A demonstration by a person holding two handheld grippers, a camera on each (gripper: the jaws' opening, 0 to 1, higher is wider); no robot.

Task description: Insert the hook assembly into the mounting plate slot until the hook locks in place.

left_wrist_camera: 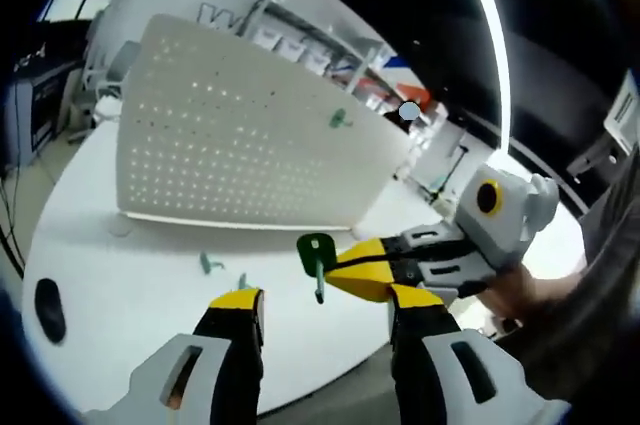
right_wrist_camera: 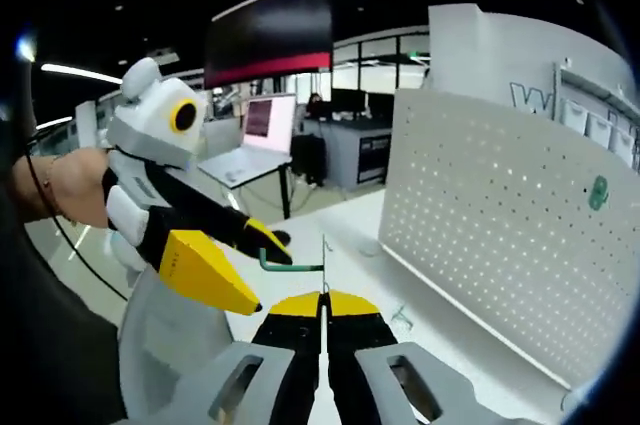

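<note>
Mid-task above the white surface [left_wrist_camera: 120,285]: green hook [left_wrist_camera: 317,263] pinched in right gripper [left_wrist_camera: 345,275] fingers, well short of the pegboard [left_wrist_camera: 230,145], insertion and locking still ahead; left gripper [left_wrist_camera: 325,310] fingers wide, empty.
</note>
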